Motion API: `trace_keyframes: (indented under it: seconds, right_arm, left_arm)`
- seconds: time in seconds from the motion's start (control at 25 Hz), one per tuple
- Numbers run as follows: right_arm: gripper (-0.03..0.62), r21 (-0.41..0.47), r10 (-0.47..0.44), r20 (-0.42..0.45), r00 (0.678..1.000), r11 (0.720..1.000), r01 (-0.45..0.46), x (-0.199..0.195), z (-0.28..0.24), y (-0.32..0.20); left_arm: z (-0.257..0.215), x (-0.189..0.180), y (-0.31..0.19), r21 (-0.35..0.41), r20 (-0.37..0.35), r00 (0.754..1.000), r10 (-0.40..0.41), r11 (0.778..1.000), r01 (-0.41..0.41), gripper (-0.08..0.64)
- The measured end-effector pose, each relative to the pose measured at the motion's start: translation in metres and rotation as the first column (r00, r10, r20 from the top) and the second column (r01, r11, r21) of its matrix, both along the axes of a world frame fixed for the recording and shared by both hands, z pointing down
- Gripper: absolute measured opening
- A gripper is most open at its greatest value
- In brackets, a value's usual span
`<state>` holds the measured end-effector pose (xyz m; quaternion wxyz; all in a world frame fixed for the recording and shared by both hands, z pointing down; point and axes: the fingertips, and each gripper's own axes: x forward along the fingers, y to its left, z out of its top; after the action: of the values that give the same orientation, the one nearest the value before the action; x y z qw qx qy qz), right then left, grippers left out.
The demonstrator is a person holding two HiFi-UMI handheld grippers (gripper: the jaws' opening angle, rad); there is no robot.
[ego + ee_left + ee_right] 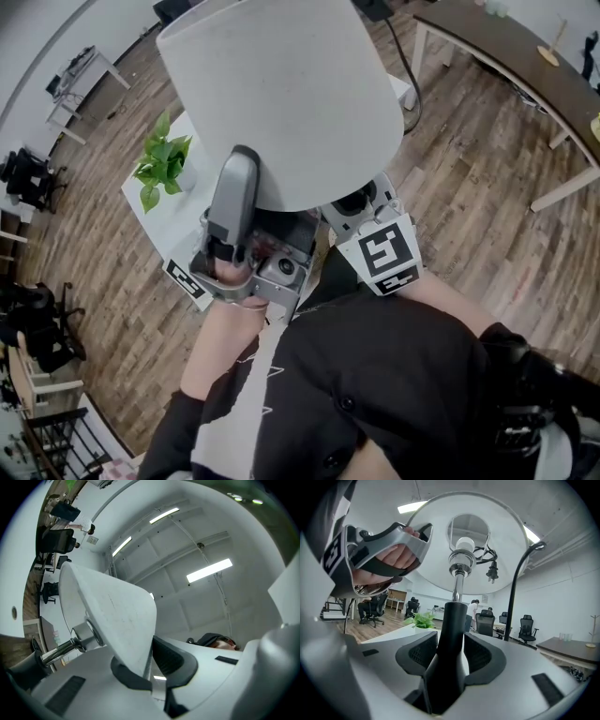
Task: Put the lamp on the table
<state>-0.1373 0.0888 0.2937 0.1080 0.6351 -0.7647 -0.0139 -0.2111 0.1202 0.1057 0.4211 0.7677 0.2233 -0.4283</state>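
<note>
By the white table point(155, 214) (potted plant point(165, 161) on it) we hold the lamp point(281, 94): left gripper point(149, 665) pinches the lampshade point(117, 616) rim, right gripper point(451, 656) clamps its black stem point(453, 620).

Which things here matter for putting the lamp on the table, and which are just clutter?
Job:
- lamp: shade rim clamped in left gripper, stem clamped in right gripper
- white table below, likely the target

Lying about:
- plant on that table
- brown table
- office chairs
</note>
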Motion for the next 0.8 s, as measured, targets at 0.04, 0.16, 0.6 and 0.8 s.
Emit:
trace_keyframes:
  seconds: [0.04, 0.16, 0.6, 0.8]
  right_arm:
    - [0.186, -0.004, 0.008, 0.006, 1.0, 1.0, -0.008, 0.005, 0.002, -0.002]
    - [0.186, -0.022, 0.032, 0.031, 0.999, 0.999, -0.032, 0.019, 0.009, -0.01]
    - [0.193, -0.067, 0.04, -0.056, 0.998, 0.997, -0.043, 0.056, 0.037, -0.074]
    - [0.196, -0.08, 0.017, -0.062, 0.998, 0.997, -0.022, 0.073, 0.039, -0.123]
  left_arm:
    - [0.002, 0.004, -0.004, -0.009, -0.002, 1.0, 0.004, 1.0, -0.004, 0.015]
    - [0.009, 0.017, -0.014, -0.025, 0.005, 1.0, 0.029, 0.999, -0.029, 0.015]
    - [0.033, 0.062, -0.083, -0.036, 0.049, 0.997, 0.06, 0.998, -0.059, 0.015]
    - [0.035, 0.077, -0.129, -0.026, 0.032, 0.998, 0.053, 0.998, -0.052, 0.015]
